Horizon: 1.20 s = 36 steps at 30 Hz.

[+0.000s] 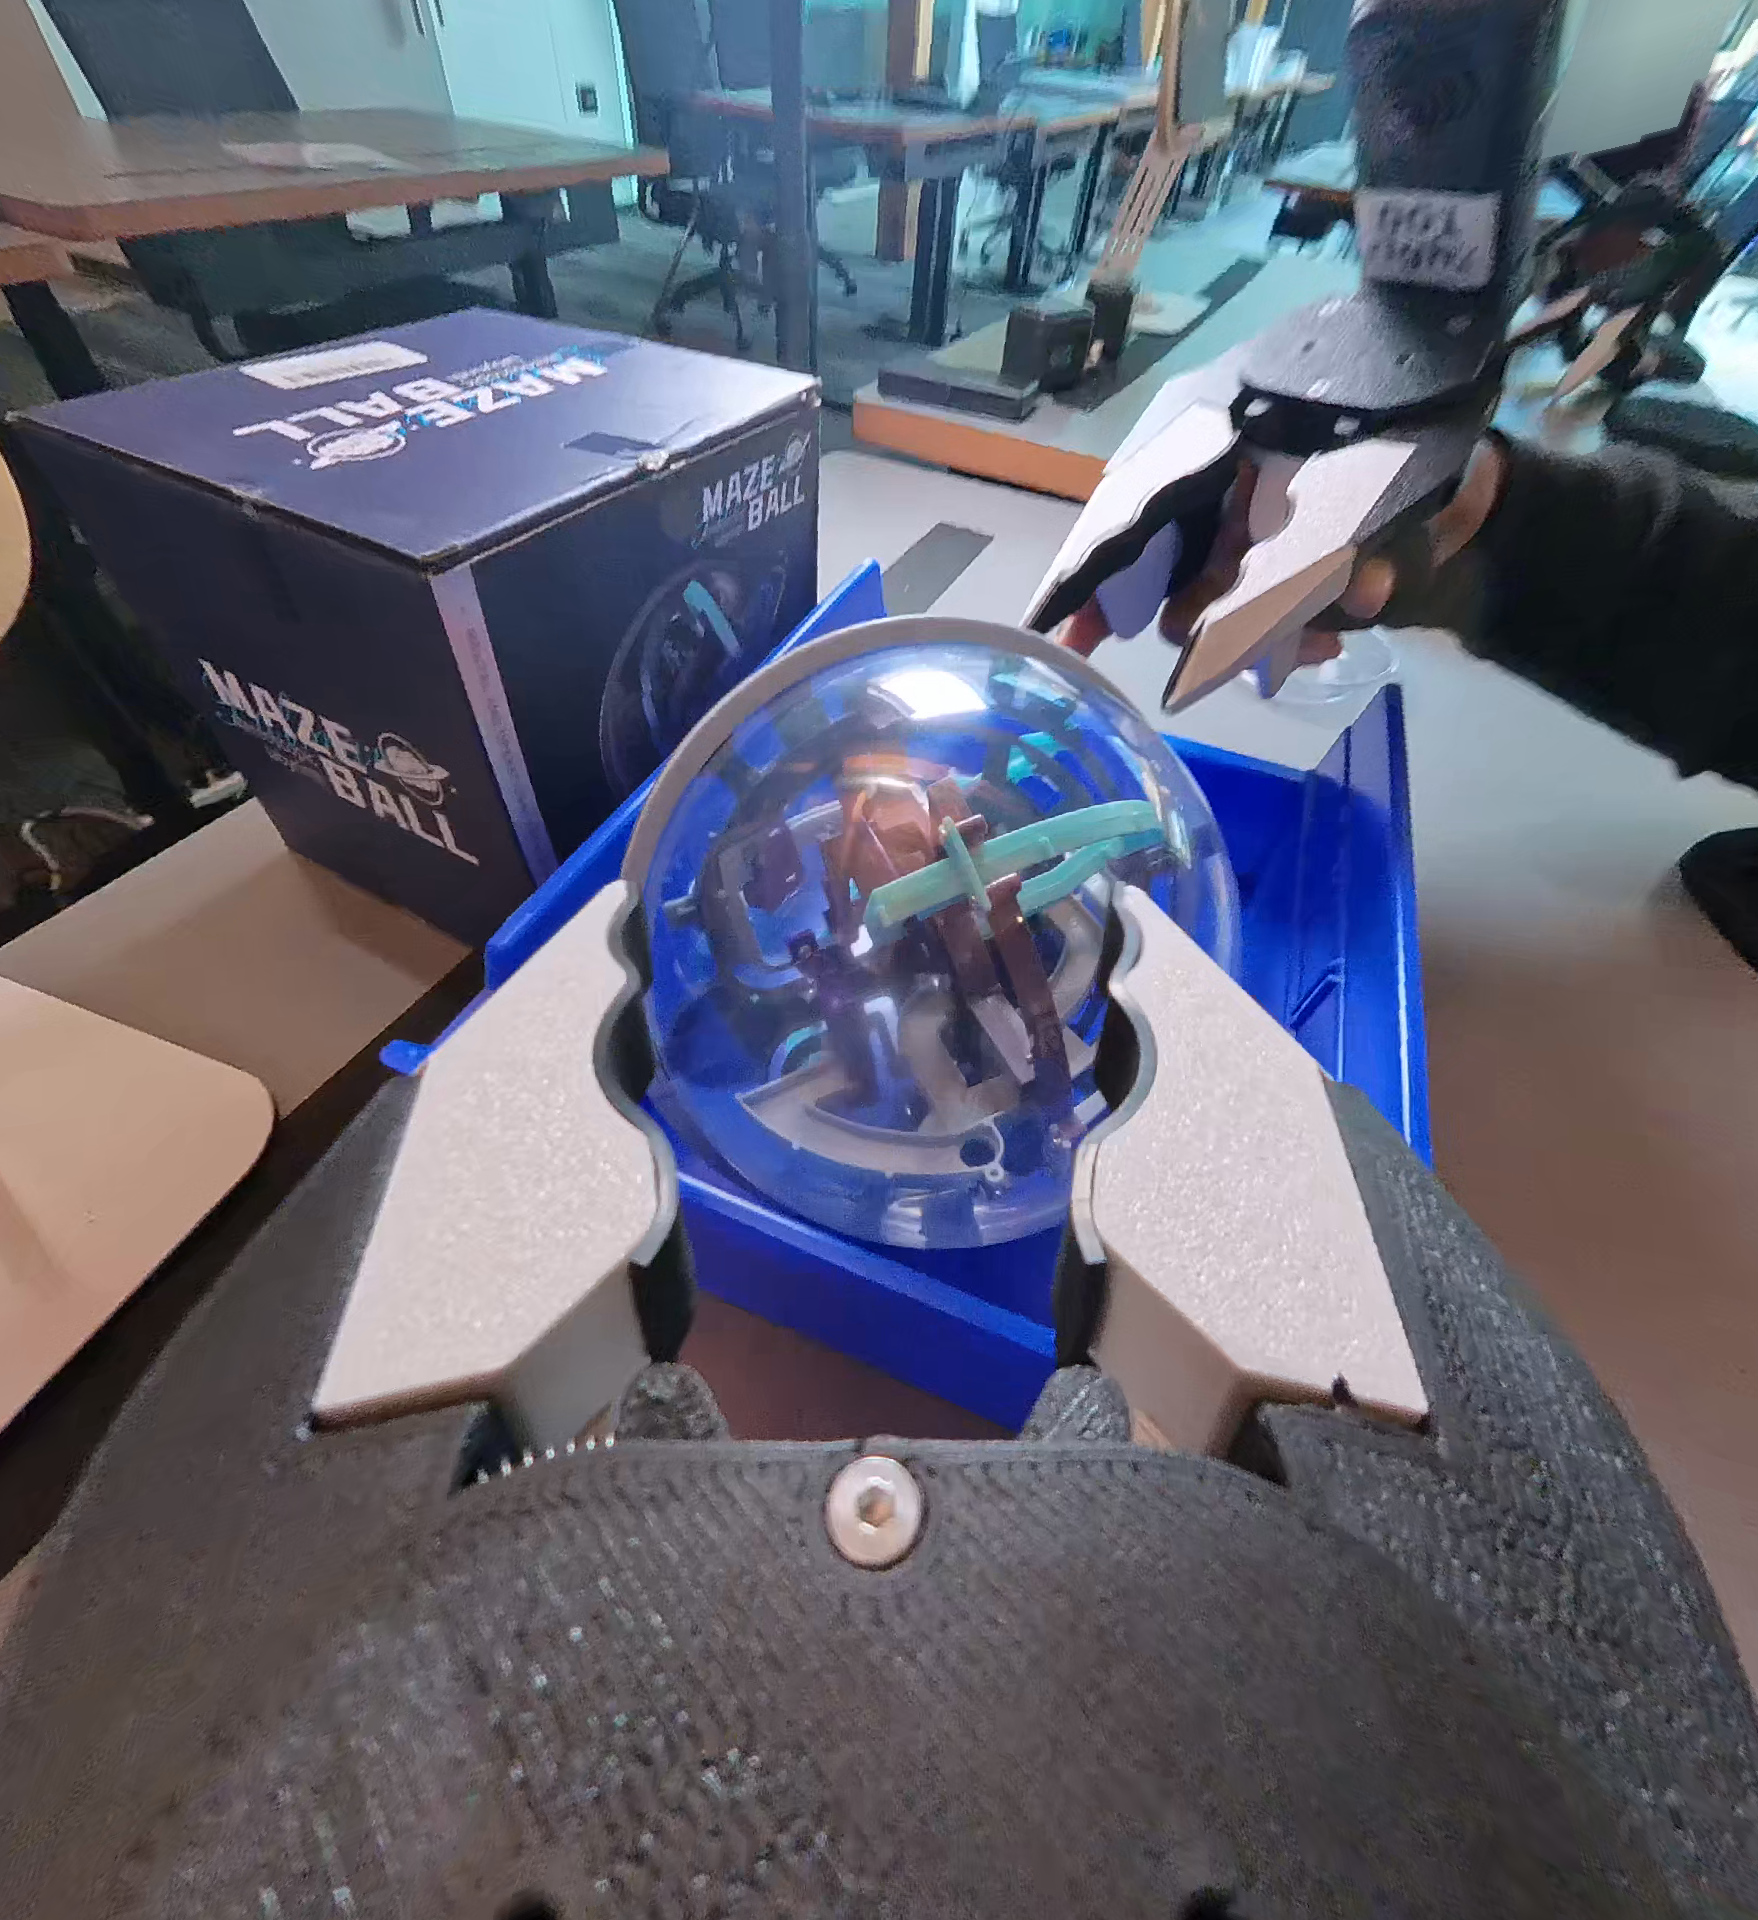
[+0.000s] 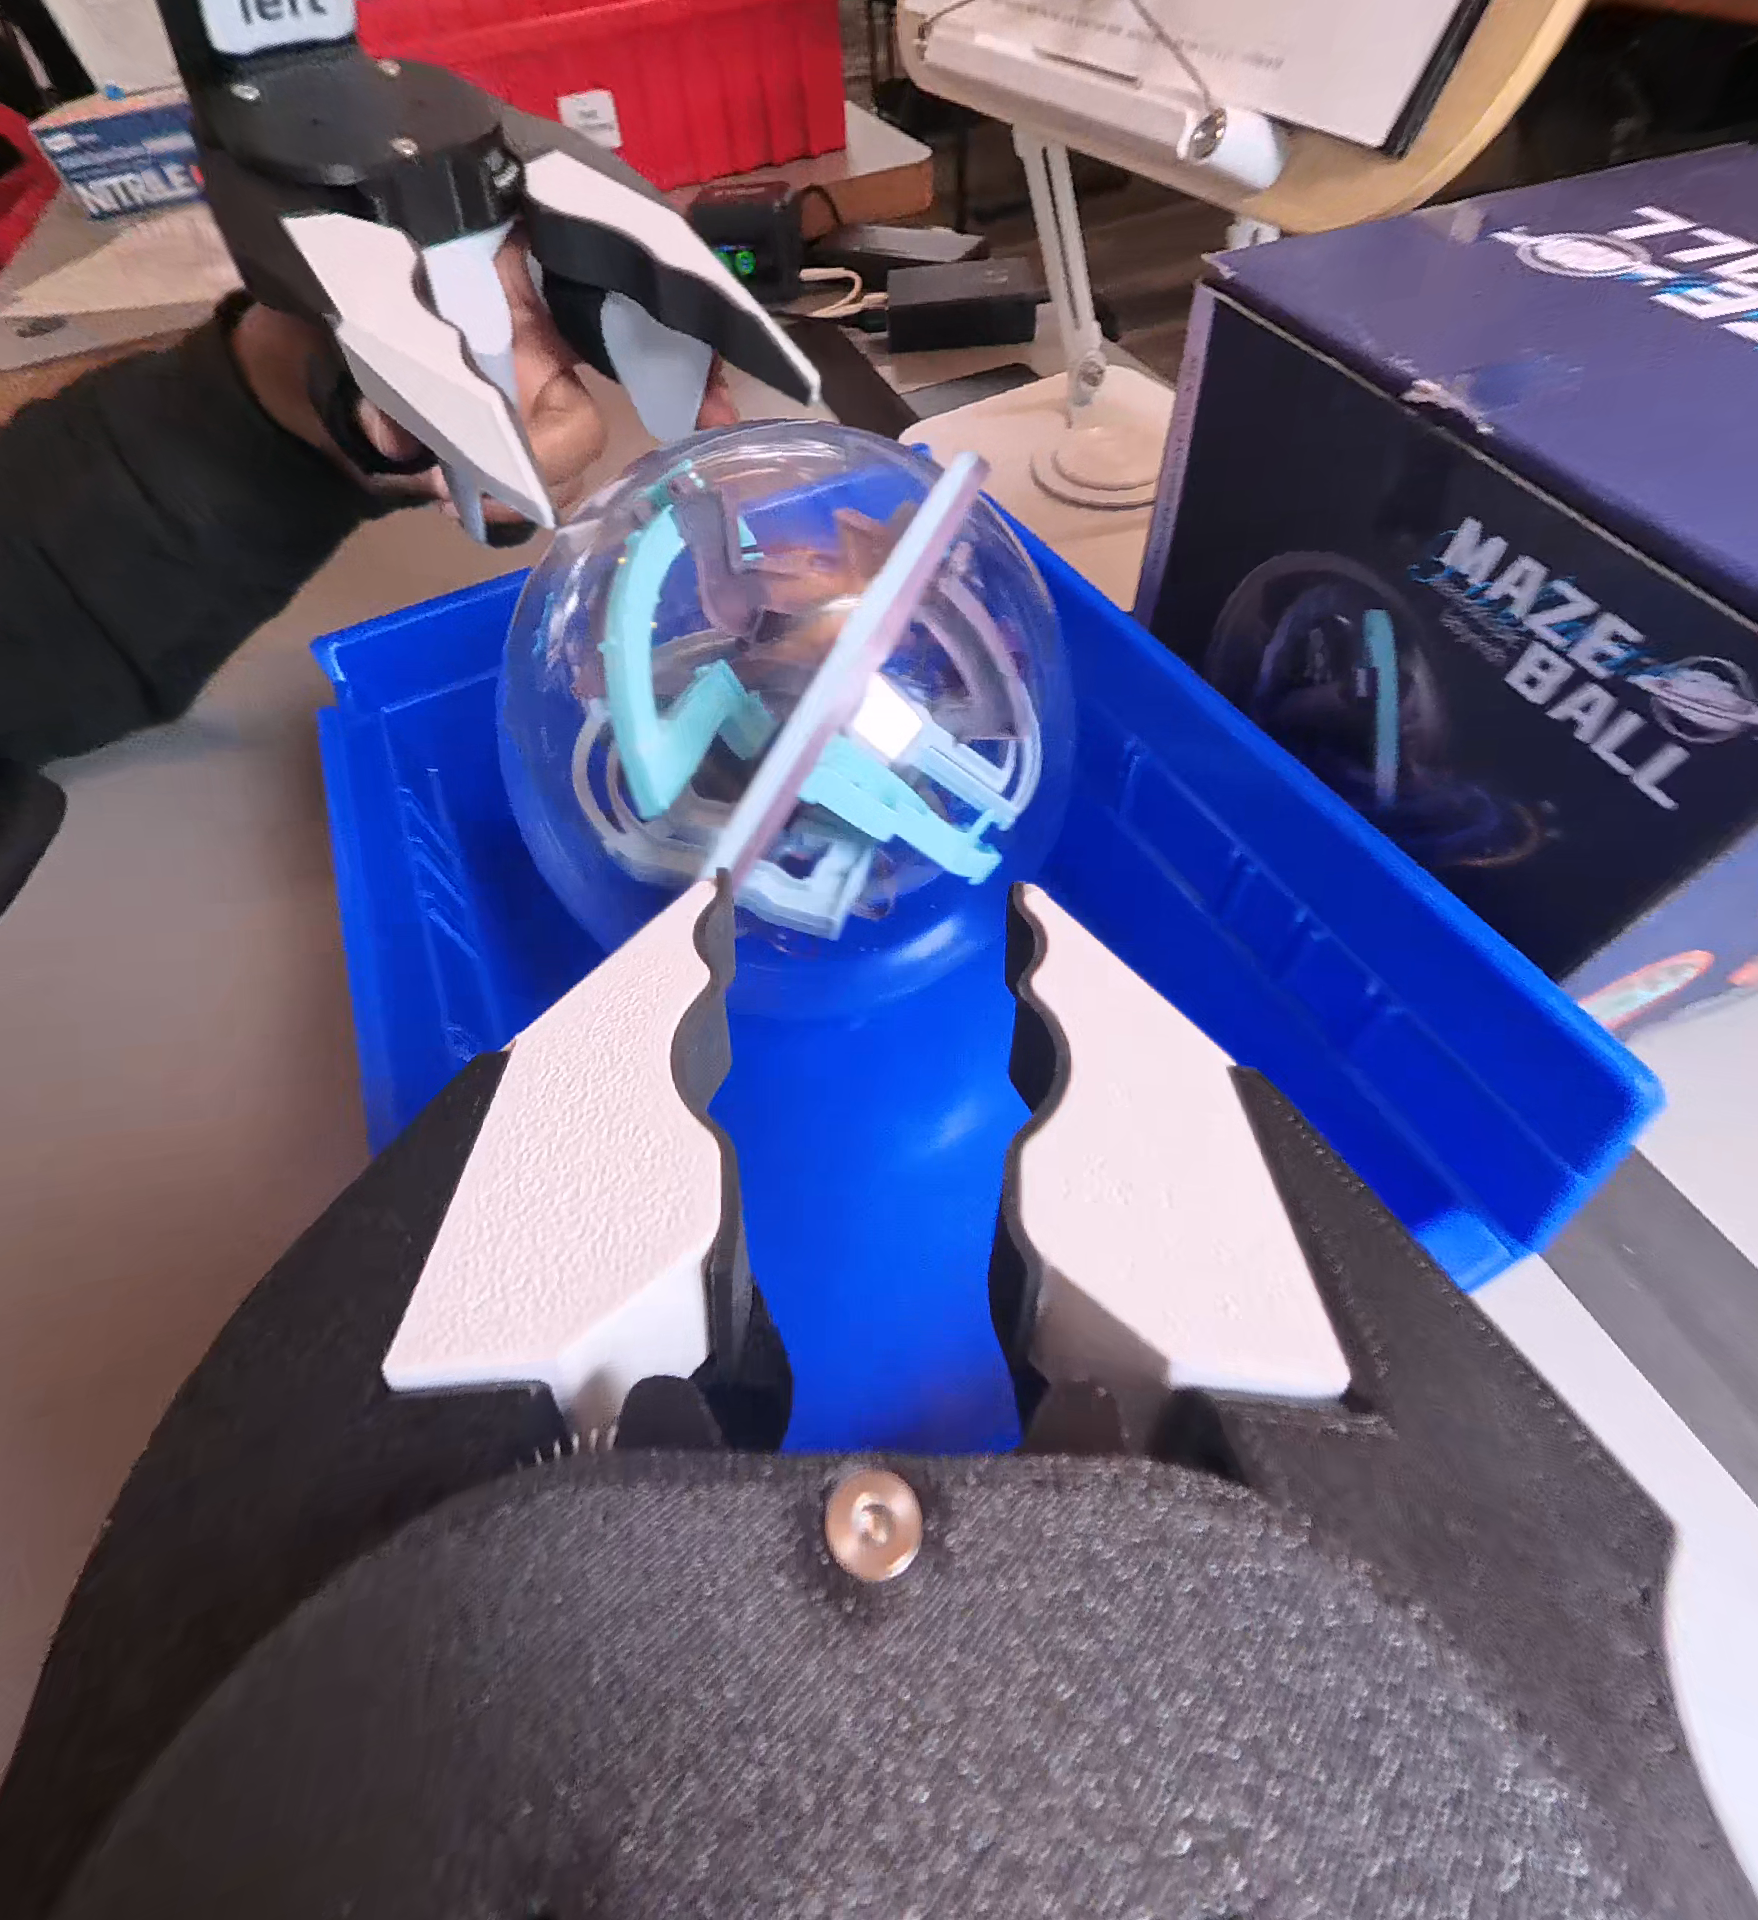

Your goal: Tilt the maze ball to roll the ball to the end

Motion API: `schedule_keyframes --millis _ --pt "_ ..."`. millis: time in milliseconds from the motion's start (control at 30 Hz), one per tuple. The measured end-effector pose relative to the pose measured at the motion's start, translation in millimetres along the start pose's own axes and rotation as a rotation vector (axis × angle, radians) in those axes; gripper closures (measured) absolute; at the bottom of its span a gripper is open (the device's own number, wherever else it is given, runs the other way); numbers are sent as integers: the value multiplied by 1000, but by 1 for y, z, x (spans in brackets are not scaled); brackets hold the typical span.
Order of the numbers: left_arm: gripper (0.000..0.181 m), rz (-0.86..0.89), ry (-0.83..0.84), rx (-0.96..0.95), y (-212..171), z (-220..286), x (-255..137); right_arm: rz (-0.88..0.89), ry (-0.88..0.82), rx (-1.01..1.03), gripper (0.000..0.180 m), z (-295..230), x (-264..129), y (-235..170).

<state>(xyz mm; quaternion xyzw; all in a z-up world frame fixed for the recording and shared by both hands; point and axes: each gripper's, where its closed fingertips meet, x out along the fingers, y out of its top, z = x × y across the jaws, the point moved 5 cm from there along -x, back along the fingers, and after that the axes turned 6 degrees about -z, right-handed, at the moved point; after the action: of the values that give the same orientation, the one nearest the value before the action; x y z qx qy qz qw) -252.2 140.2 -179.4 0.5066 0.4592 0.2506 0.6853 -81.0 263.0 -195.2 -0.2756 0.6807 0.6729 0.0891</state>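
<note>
In the left wrist view there is one maze ball [image 1: 922,945], a clear sphere with a grey band around it and teal, brown and purple tracks inside, sitting in one blue plastic bin [image 1: 1363,935] on the pale tabletop [image 1: 1581,1091]. One dark blue printed carton [image 1: 418,582] stands just behind the bin on the left, bearing white lettering and a picture of the sphere. The left gripper [image 1: 875,925] is spread wide, its two grey fingers flanking the sphere, close to its sides; whether they press on it cannot be told. Farther off, the right gripper [image 1: 1109,660] comes in from the upper right, held in a dark-sleeved hand, its jaws parted, one tip near the grey band. In the right wrist view the same single sphere [image 2: 781,686] lies in the bin [image 2: 1322,935], its band running diagonally. The right gripper [image 2: 864,899] is open at a moderate width and holds nothing, its left fingertip just touching the lower end of the band. The left gripper [image 2: 646,468] hovers at the sphere's far upper side, jaws apart. The carton [image 2: 1529,582] stands to the right, and a labelled glove box [image 2: 122,156] sits in the background.
</note>
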Motion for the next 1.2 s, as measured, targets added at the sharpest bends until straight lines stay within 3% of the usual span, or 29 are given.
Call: schedule_keyframes --millis 300,400,800,967,1200 --pt "100 -8 -37 5 -7 8 5 2 57 -19 140 -11 21 -2" --pt "100 0 -24 16 -5 10 5 -8 70 -3 168 -10 19 -8" --pt "105 -8 -39 47 -6 21 2 37 80 -42 173 -15 8 -5" --pt "103 31 -96 -29 -2 22 1 -43 -30 -268 172 -25 2 -6" --pt "98 1 -102 47 1 32 3 -88 -182 -563 174 -45 -10 10"
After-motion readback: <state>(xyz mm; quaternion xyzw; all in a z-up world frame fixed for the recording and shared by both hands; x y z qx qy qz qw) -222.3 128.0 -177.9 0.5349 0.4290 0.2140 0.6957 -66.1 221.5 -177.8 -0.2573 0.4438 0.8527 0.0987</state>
